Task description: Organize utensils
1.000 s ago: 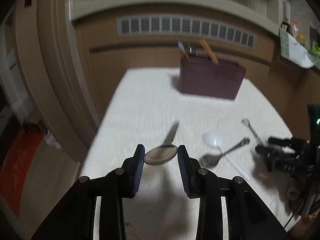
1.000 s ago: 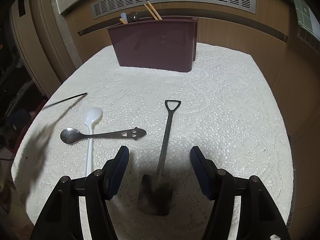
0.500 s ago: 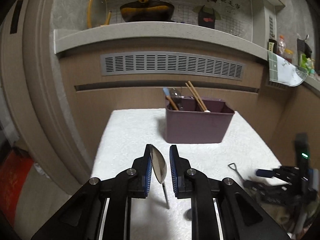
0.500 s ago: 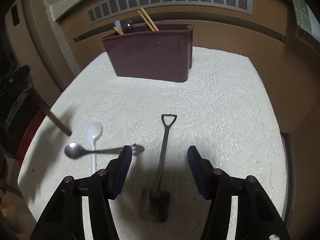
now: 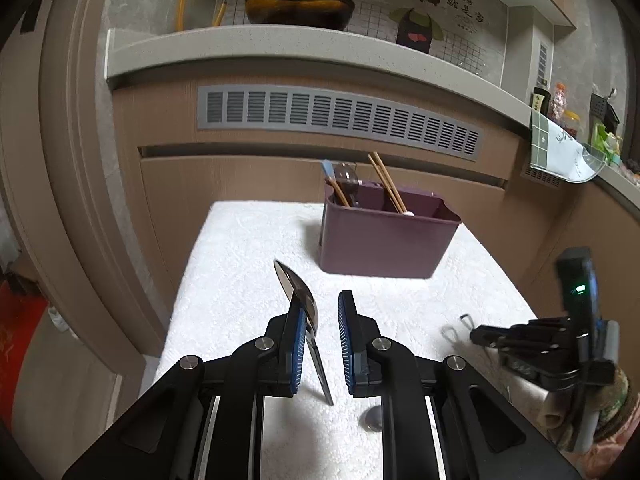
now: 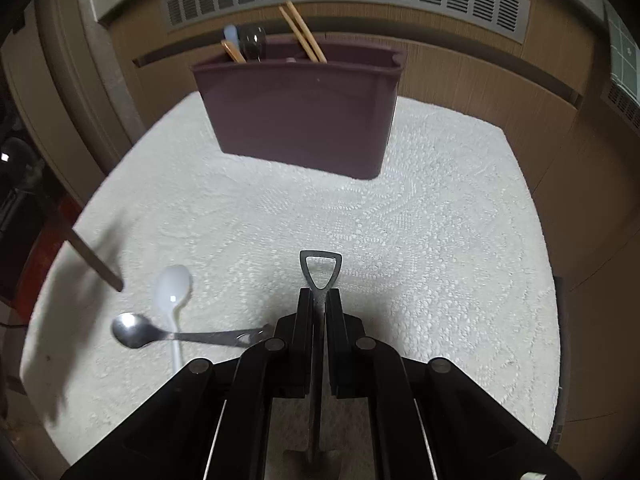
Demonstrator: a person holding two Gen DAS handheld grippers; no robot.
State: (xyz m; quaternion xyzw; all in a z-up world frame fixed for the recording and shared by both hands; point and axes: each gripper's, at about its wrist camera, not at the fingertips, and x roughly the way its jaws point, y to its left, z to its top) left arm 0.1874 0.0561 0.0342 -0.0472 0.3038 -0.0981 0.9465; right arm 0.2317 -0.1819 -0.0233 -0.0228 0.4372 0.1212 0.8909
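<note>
**Both tongs pinching a utensil, caddy at the far edge**

The left tongs (image 5: 325, 320) have just been closing and now pinch a long spoon (image 5: 298, 292) by its bowl. The bowl lies against the left pad, tilted, and the handle hangs down over the white lace-covered table (image 6: 440, 240), clear of the cloth.

The right tongs (image 6: 319, 308) have also just been closing. Their pads are pressed together on the shaft of the shovel spoon (image 6: 320, 268), whose looped handle end sticks out just past the fingertips.

The purple caddy (image 6: 304, 120) stands upright near the table's far edge, close to the wooden cabinet front behind it. Chopsticks (image 6: 302, 34) and some other utensils lean in it.

Between the tongs and the caddy the cloth is open. Near the left edge a white spoon (image 6: 172, 288) lies with a small steel spoon (image 6: 132, 330) crossing its handle; the steel spoon's handle end reaches the right tongs' left finger. The right side of the table is bare to its edge.
</note>
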